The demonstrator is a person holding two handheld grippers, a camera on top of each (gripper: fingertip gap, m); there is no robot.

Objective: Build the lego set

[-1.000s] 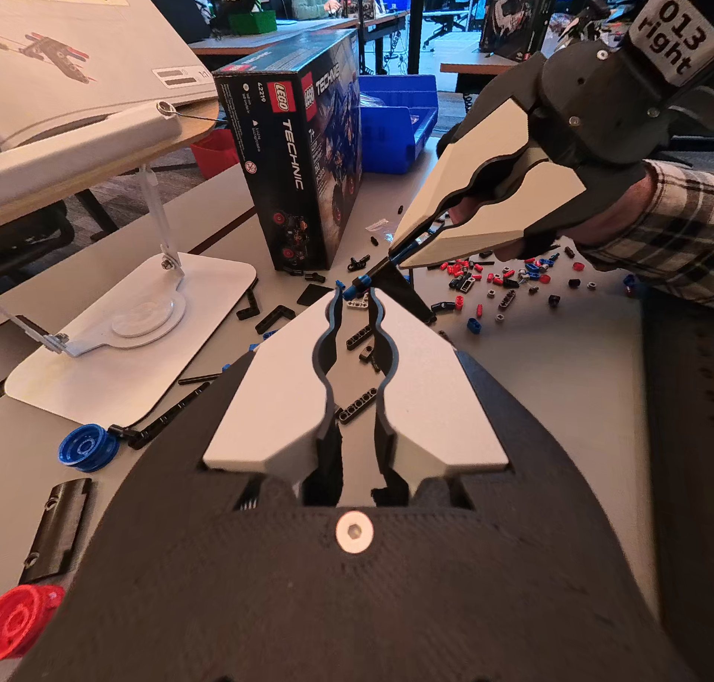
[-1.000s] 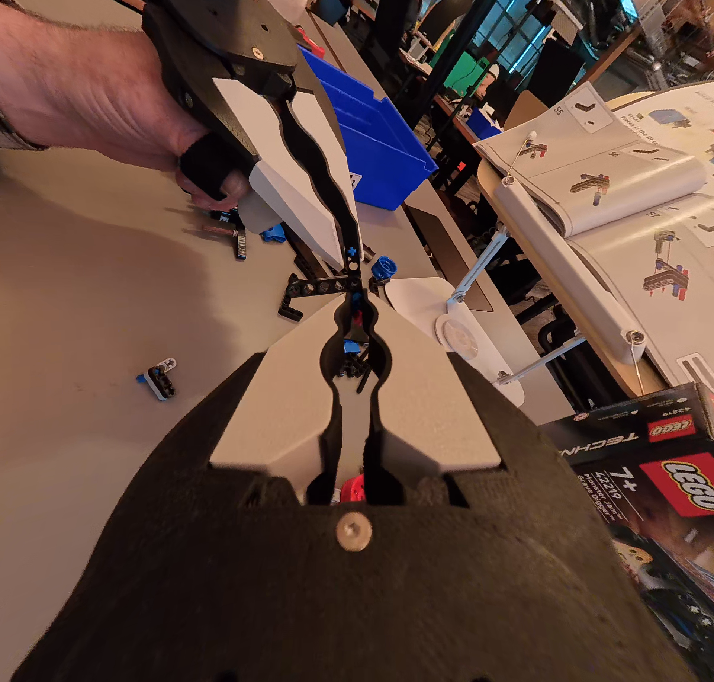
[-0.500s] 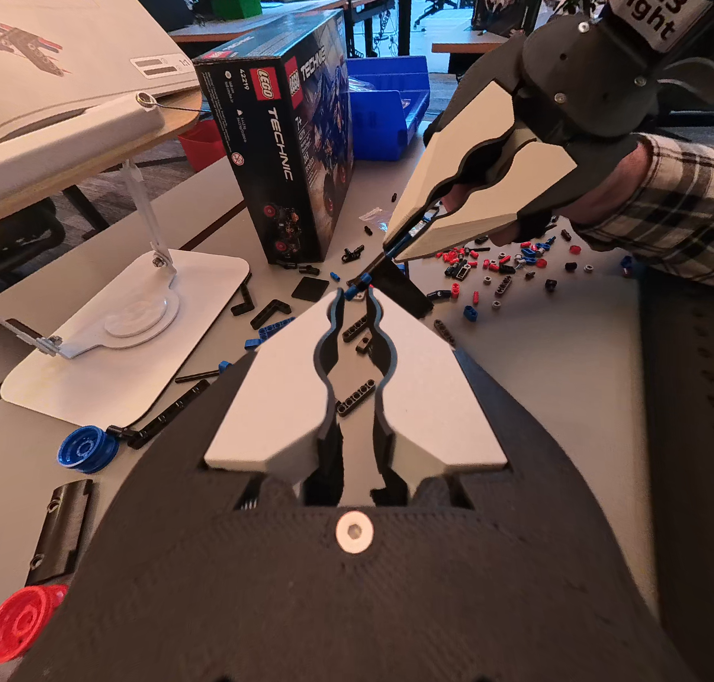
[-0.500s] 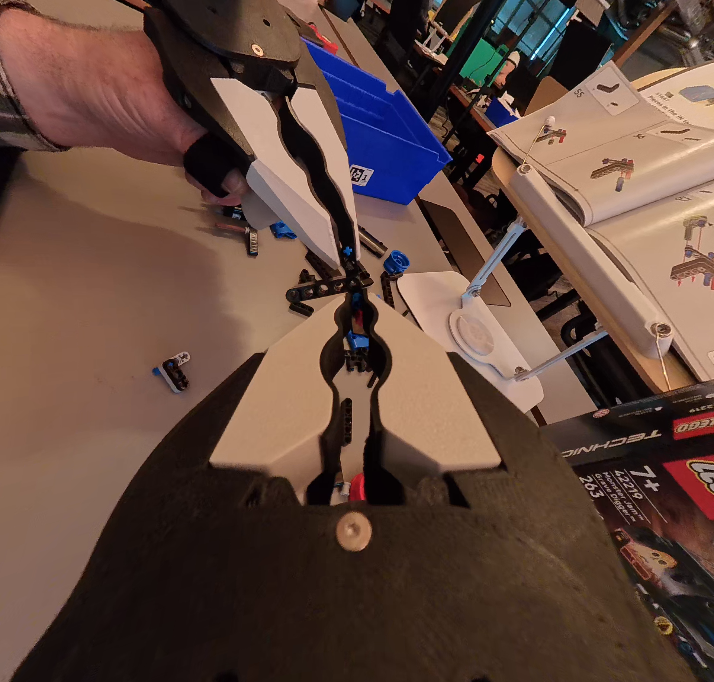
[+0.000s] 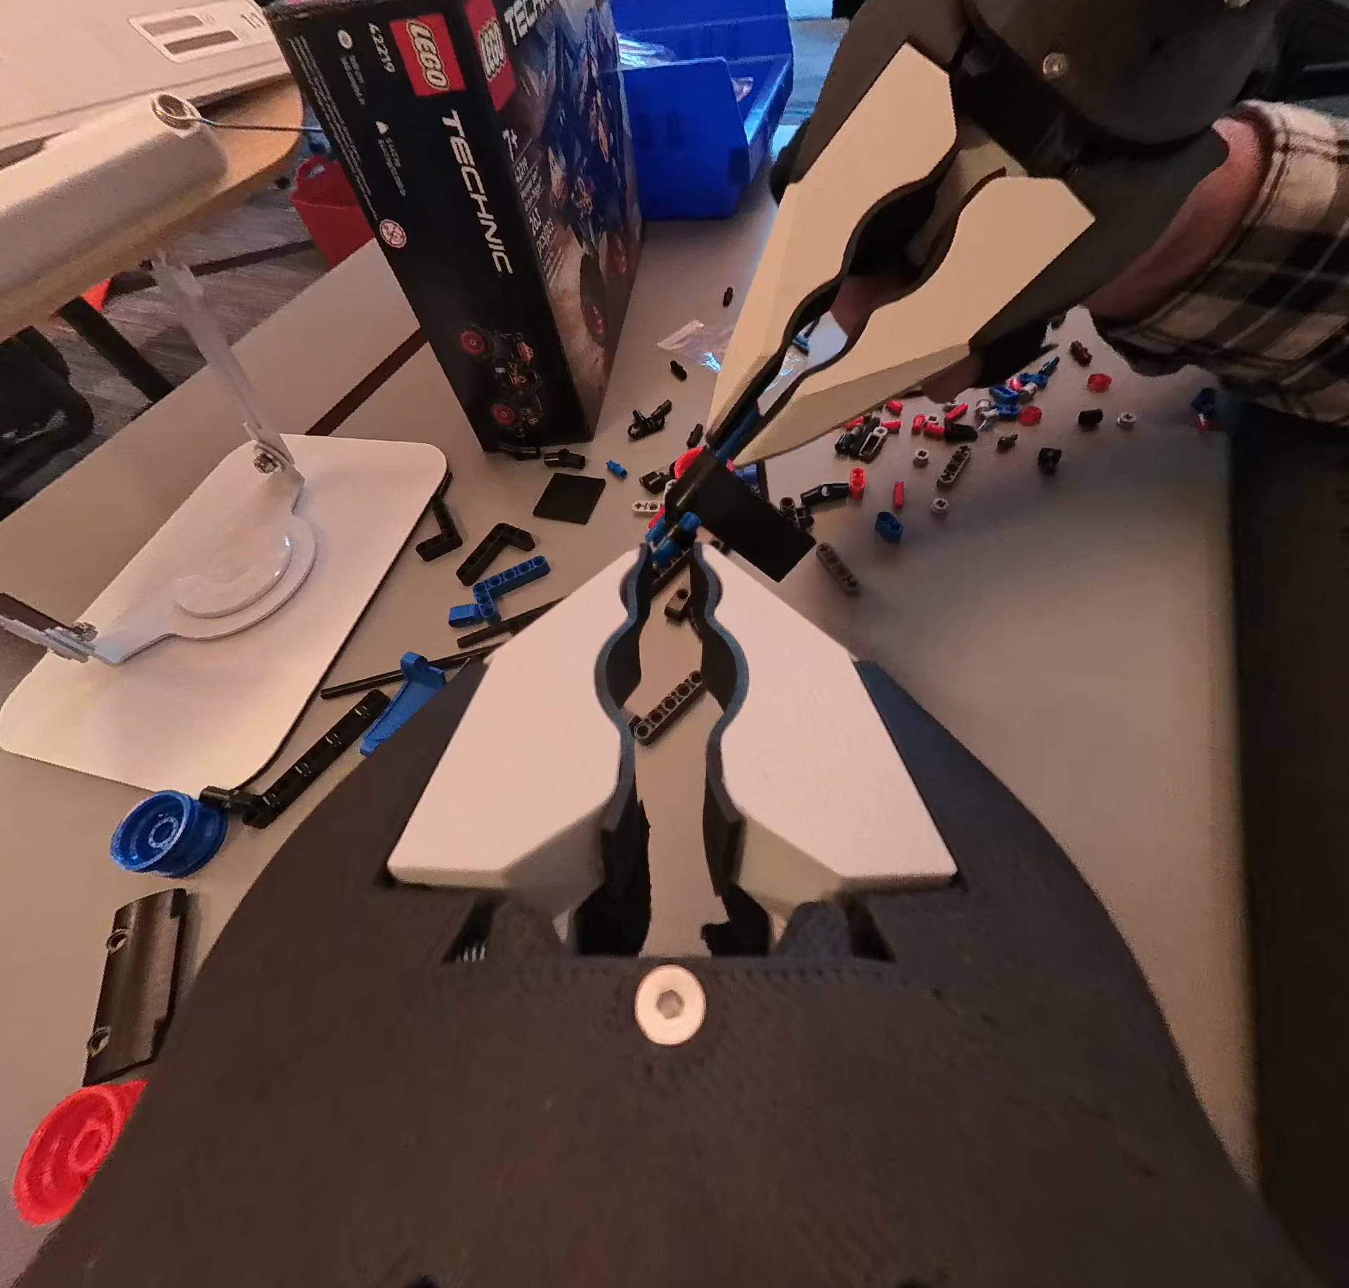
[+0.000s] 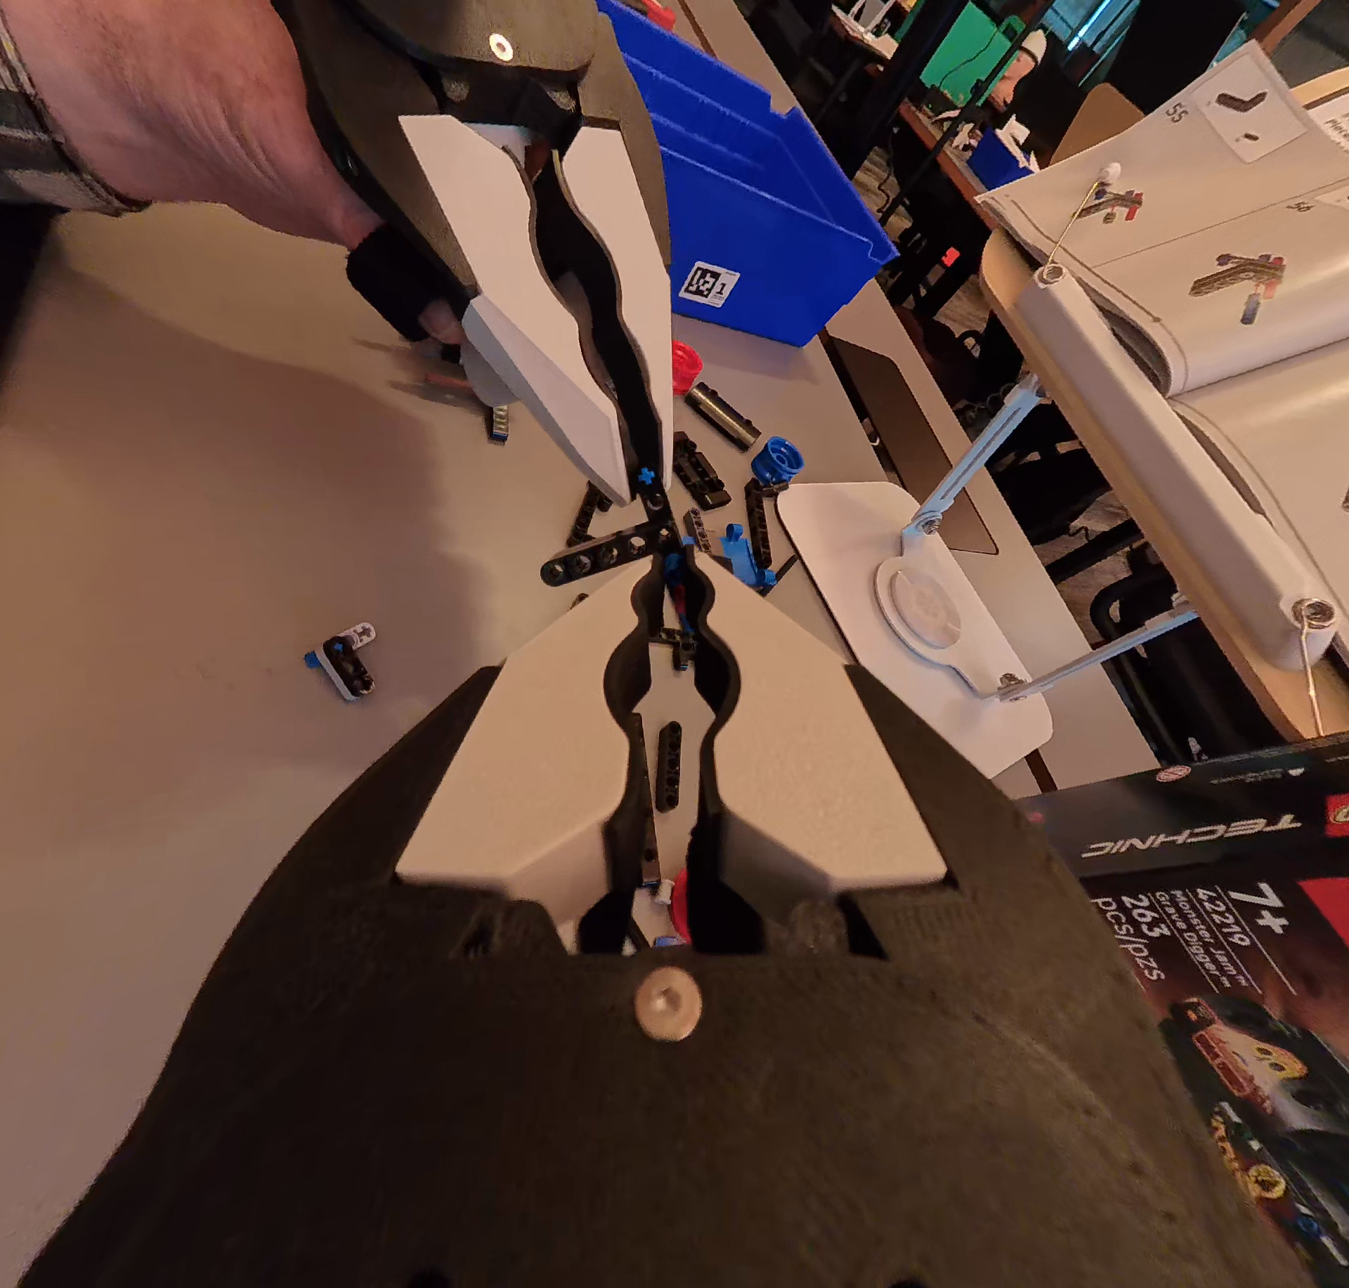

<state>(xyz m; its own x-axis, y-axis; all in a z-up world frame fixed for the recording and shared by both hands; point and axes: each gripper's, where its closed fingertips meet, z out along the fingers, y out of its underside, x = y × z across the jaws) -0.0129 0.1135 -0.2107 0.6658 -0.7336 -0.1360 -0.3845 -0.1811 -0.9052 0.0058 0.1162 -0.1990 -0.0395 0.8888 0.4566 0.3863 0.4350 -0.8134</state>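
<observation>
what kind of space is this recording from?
Likely a shared lab or workshop, not a home. Beyond the work table stand more rows of desks, a blue storage bin sits on it, and an instruction booklet is clipped on a stand.

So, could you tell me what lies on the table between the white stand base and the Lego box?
In the left wrist view, bare table separates the white stand base from the Lego box; a black L-shaped beam lies by the base's edge.
</observation>
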